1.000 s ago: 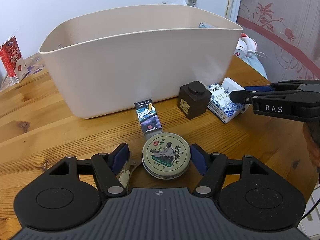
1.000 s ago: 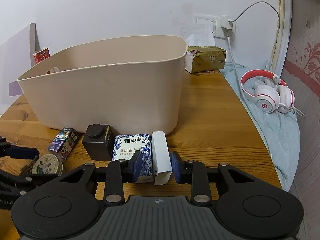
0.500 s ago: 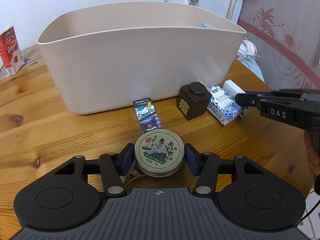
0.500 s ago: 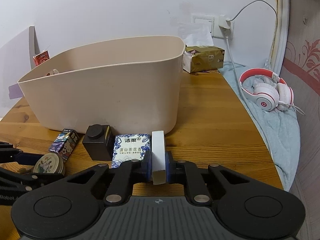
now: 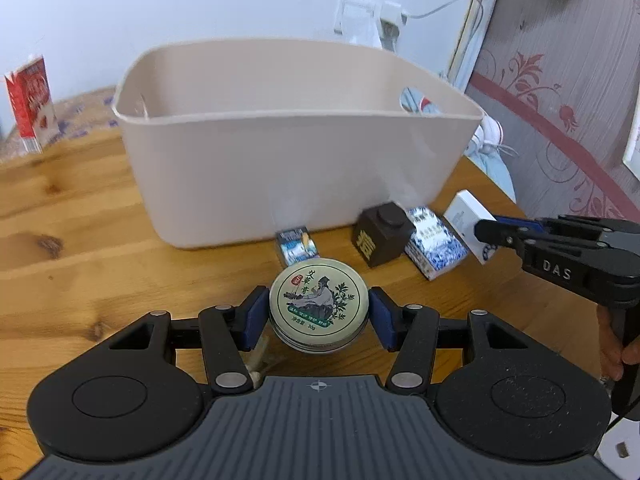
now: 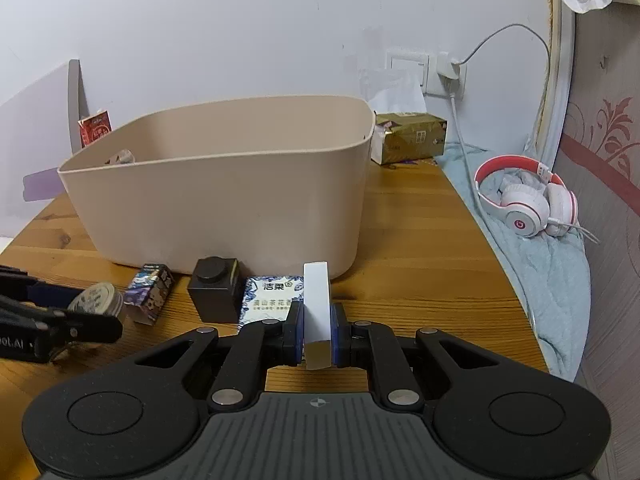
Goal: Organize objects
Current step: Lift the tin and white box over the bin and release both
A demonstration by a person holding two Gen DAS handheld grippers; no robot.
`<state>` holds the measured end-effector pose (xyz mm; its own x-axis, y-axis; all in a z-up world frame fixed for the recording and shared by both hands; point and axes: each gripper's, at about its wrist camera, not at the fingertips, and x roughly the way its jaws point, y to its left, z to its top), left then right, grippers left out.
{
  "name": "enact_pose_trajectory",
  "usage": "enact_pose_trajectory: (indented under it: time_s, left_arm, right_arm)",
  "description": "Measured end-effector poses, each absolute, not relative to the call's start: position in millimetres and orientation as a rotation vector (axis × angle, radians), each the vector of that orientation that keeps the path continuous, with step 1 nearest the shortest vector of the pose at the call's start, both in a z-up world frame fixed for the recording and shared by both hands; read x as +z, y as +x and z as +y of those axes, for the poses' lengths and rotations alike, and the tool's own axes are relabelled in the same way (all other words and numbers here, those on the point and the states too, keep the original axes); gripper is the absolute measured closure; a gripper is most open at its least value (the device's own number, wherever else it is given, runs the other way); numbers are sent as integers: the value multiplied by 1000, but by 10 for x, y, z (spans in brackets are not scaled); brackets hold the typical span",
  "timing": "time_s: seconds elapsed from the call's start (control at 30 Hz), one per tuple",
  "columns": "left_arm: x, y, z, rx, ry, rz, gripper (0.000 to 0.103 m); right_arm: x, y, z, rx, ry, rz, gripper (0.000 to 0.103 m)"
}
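My left gripper (image 5: 318, 314) is shut on a round tin (image 5: 318, 304) with a green picture lid and holds it just above the wooden table. Off to the right, my right gripper (image 5: 492, 232) is shut on a slim white box (image 5: 466, 210). In the right wrist view the white box (image 6: 317, 300) stands on edge between the right gripper's (image 6: 316, 334) blue pads. The tin (image 6: 96, 299) shows at the far left in the left gripper (image 6: 60, 312). A large beige bin (image 5: 296, 168) stands behind everything.
In front of the bin (image 6: 224, 208) lie a small cartoon box (image 5: 296, 246), a dark brown cube bottle (image 5: 382, 236) and a blue-and-white tissue pack (image 5: 434, 246). A red carton (image 5: 30, 108) stands far left. Headphones (image 6: 524, 200) rest on a blue cloth at the table's right edge.
The left jaws closed onto the tin and raised it off the table. The right jaws closed onto the white box, which now stands higher between the pads.
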<state>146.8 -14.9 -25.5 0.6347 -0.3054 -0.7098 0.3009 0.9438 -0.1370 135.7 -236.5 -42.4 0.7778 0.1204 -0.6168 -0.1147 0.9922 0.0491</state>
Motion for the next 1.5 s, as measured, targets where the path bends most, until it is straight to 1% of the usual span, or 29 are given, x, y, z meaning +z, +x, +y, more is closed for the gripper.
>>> enact_pose_trajectory:
  time_s: [0.3,0.57,0.7,0.9,1.03,1.2,1.43,1.5]
  left_arm:
    - [95,1347,0,-319,-3,729,48]
    - [491,1302,74,-309,9,636,48]
    - [665,1413,68,-296,15,593,48]
    - [804,1793,47,-264,20,554,48]
    - [750,2124,14,-232,20,576,48]
    - [552,2448,-31,-212,51,640,48]
    - [231,2720,-59,-207,63,756,48]
    - [181,2742,-101,-191,101,753,47]
  right_arm:
    - [-129,1119,-2290,140,5,578,89]
    - [286,972,-2204,154,7,457,89]
    - [480,1032,-2134,162,-10,415,89]
    - [641,1285,-2032,158,-23,389,89]
    - [670,1514,-1992,148,-22,399,89]
    - [610,1839,-1941,139,-14,443,89]
    - [296,2208,-1862,128,-46,552,89]
    - [197,2261,-1859,128,-50,588,89]
